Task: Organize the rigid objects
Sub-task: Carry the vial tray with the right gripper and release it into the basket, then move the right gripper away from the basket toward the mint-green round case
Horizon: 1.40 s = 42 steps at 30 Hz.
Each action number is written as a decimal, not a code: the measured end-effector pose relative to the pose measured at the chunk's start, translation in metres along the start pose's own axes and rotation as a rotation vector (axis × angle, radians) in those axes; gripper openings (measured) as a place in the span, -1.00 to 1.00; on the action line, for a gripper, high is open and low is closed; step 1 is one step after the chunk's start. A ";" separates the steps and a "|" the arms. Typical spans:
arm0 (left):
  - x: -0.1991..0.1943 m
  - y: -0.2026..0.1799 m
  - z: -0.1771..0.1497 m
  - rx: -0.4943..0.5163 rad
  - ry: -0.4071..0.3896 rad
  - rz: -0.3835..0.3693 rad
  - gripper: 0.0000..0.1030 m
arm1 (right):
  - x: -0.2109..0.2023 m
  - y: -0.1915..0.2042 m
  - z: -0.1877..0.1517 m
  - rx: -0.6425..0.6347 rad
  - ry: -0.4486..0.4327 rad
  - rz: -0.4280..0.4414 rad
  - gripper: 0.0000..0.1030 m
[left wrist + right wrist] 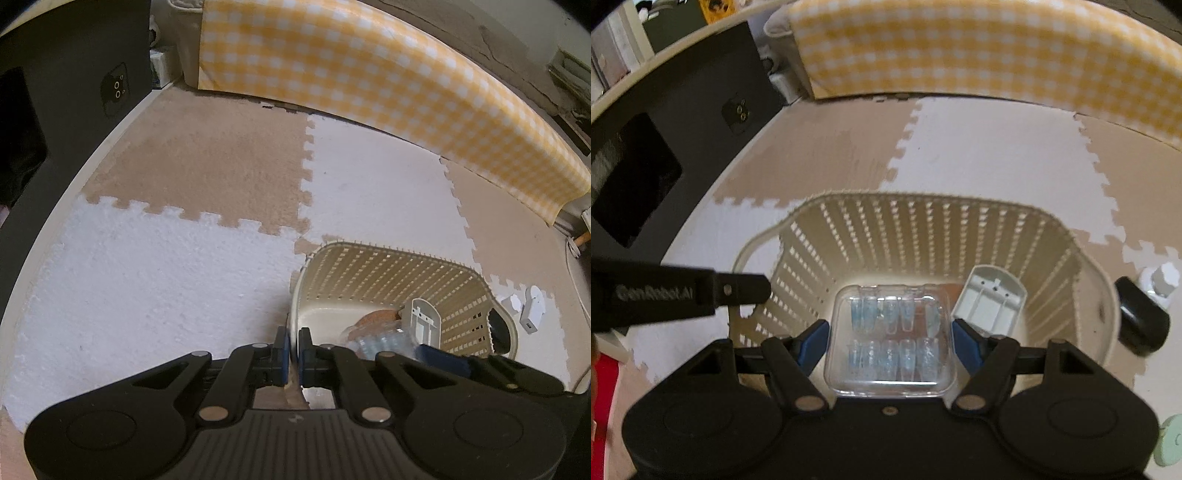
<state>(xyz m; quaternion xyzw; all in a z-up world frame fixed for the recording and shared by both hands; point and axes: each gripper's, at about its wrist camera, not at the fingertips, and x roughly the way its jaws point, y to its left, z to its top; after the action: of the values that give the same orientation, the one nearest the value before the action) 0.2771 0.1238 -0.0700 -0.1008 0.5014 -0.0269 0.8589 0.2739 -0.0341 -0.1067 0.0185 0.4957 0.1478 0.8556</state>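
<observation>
A cream slatted basket (923,229) stands on the foam mat. My right gripper (891,343) is shut on a clear plastic case of small blue pieces (892,354) and holds it over the inside of the basket. A pale grey plastic shell (990,302) leans against the basket's right wall, with something orange-brown (376,317) on the floor beside it. In the left wrist view my left gripper (293,345) is shut on the basket's near-left rim (295,295). The clear case (376,343) shows there too, low inside the basket (388,273).
A black rounded object (1141,321) lies just outside the basket's right wall. White plastic pieces (532,308) lie on the mat beyond it, and a pale green disc (1171,439) lies at the lower right. A yellow checked cloth (351,66) hangs behind; a dark cabinet (74,74) stands on the left.
</observation>
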 end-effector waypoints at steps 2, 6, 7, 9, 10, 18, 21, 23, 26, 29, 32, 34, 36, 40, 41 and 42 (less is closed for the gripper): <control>0.000 0.000 0.000 -0.003 0.001 -0.003 -0.93 | 0.006 0.002 0.001 -0.001 0.012 0.000 0.42; 0.000 0.001 0.000 -0.005 0.004 -0.003 -0.93 | 0.014 0.005 0.001 0.019 0.030 0.002 0.42; 0.000 0.002 0.001 -0.006 0.003 -0.005 -0.93 | 0.016 0.005 0.001 0.029 0.034 0.005 0.42; 0.001 0.002 0.001 -0.005 0.005 0.000 -0.93 | 0.019 0.006 0.002 0.042 0.038 0.012 0.42; 0.001 0.002 0.001 -0.007 0.004 -0.001 -0.93 | 0.020 0.006 0.003 0.049 0.040 0.018 0.42; 0.002 0.002 0.001 -0.004 0.005 0.002 -0.93 | 0.023 0.006 0.000 0.093 0.056 0.031 0.64; 0.002 0.002 0.001 -0.003 0.005 0.003 -0.93 | 0.022 0.008 -0.001 0.089 0.057 0.034 0.64; 0.002 0.002 0.001 -0.004 0.005 0.002 -0.93 | 0.020 0.008 -0.001 0.090 0.056 0.036 0.64; 0.002 0.002 0.001 -0.004 0.006 0.003 -0.93 | 0.016 0.008 -0.001 0.088 0.050 0.032 0.64; 0.003 0.001 0.001 -0.002 0.005 0.005 -0.93 | 0.009 0.007 -0.001 0.085 0.047 0.024 0.64; 0.003 0.000 0.002 -0.002 0.005 0.005 -0.93 | 0.002 0.004 -0.001 0.079 0.038 0.010 0.64; 0.003 -0.001 0.002 0.000 0.004 0.008 -0.93 | -0.004 0.002 -0.001 0.078 0.034 0.001 0.64; 0.002 -0.002 0.001 0.001 0.003 0.010 -0.93 | -0.009 0.000 -0.001 0.075 0.031 -0.005 0.65; 0.001 -0.002 0.001 0.005 0.003 0.016 -0.93 | -0.023 -0.004 -0.002 0.075 0.017 -0.015 0.91; 0.001 -0.002 0.000 0.006 0.003 0.017 -0.93 | -0.026 -0.005 -0.002 0.075 0.012 -0.016 0.91; 0.001 -0.003 0.000 0.007 0.003 0.019 -0.93 | -0.030 -0.006 -0.002 0.073 0.008 -0.014 0.93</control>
<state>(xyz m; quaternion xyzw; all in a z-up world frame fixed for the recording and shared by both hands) 0.2778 0.1210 -0.0700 -0.0927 0.5034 -0.0206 0.8588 0.2593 -0.0483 -0.0832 0.0459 0.5046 0.1236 0.8533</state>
